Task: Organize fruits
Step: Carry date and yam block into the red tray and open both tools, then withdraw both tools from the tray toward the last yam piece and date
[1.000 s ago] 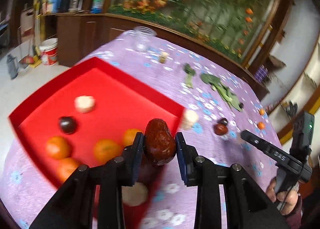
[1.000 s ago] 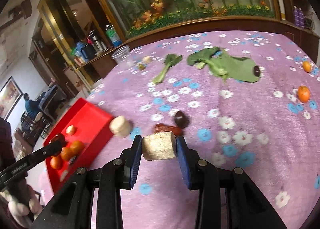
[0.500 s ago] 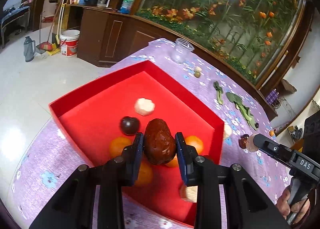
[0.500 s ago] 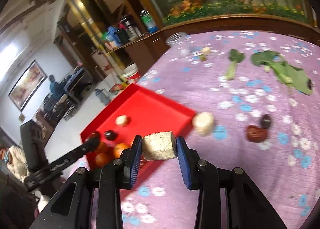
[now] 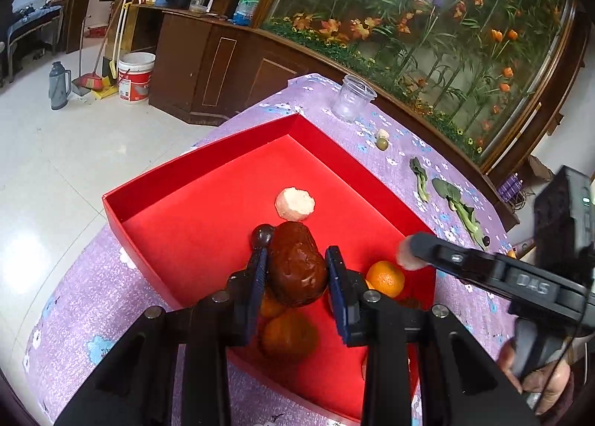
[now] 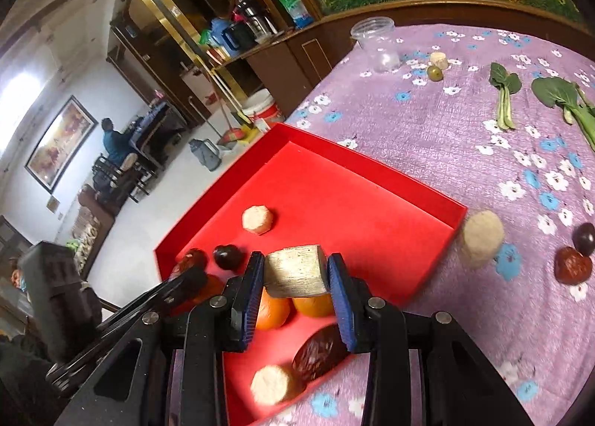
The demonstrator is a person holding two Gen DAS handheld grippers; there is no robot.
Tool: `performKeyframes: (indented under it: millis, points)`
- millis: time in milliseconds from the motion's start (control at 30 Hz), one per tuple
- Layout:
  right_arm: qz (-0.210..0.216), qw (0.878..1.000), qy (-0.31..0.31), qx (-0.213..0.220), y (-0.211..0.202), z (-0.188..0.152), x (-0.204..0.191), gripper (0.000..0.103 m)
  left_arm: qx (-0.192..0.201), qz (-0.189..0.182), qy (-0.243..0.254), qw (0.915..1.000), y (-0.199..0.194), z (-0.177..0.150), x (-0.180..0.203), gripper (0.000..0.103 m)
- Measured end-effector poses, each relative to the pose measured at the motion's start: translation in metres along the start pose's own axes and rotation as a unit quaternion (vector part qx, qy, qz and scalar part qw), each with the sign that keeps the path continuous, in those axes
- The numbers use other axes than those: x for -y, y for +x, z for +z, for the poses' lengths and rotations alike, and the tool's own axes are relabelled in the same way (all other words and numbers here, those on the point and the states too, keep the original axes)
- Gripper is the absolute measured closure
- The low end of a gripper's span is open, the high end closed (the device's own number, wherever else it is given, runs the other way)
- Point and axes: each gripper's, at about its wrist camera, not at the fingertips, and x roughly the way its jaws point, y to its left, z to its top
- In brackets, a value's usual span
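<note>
- The left gripper point(image 5: 296, 269) is clamped on a wrinkled brown date point(image 5: 296, 269), holding it above the red tray point(image 5: 208, 180).
- The right gripper point(image 6: 296, 273) is clamped on a pale, cut chunk point(image 6: 296, 271), perhaps a piece of peeled fruit, and holds it over the near part of the same tray point(image 6: 372, 180).
- In the tray lie a pale round piece point(image 6: 257, 219), a dark plum point(image 6: 227, 256), oranges point(image 6: 312, 305) under the right gripper's fingers, another date point(image 6: 321, 351) and a second pale piece point(image 6: 273, 385) near the front corner.
- On the purple flowered tablecloth point(image 6: 427, 135), a pale round piece point(image 6: 481, 238) sits just beside the tray's right corner.
- Farther right, a dried date point(image 6: 572, 265) and a dark plum point(image 6: 584, 238) lie touching.
- Leafy greens point(image 6: 504, 91) and a clear cup point(image 6: 376, 42) stand at the far side.
</note>
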Motion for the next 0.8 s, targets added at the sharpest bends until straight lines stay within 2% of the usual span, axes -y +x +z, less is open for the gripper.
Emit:
performKeyframes:
  millis: [167, 233, 300, 367, 600, 800]
  points:
    - [-0.003, 1.0, 0.008, -0.008, 0.016, 0.004, 0.001, 0.063, 0.0, -0.008, -0.013, 0.9999, 0.0, 0.003, -0.004, 0.068]
    - [0.003, 1.0, 0.015, -0.006, 0.018, 0.004, 0.002, 0.062, 0.001, -0.012, -0.018, 0.9998, 0.0, 0.004, -0.005, 0.059]
    - [0.003, 1.0, 0.017, -0.001, 0.017, 0.005, 0.002, 0.055, 0.001, -0.011, -0.025, 0.9996, 0.001, 0.005, -0.007, 0.056]
    - [0.002, 1.0, 0.018, 0.006, 0.013, 0.006, 0.001, 0.05, -0.001, -0.015, -0.032, 0.9994, 0.001, 0.006, -0.009, 0.056]
    - [-0.008, 1.0, 0.016, 0.018, -0.004, 0.0, 0.005, 0.05, 0.0, -0.016, -0.039, 0.9991, -0.003, 0.006, -0.007, 0.053]
    - [-0.022, 0.999, 0.012, 0.033, -0.028, -0.019, 0.01, 0.048, 0.008, -0.003, -0.023, 0.9997, -0.012, 0.004, 0.005, 0.041]
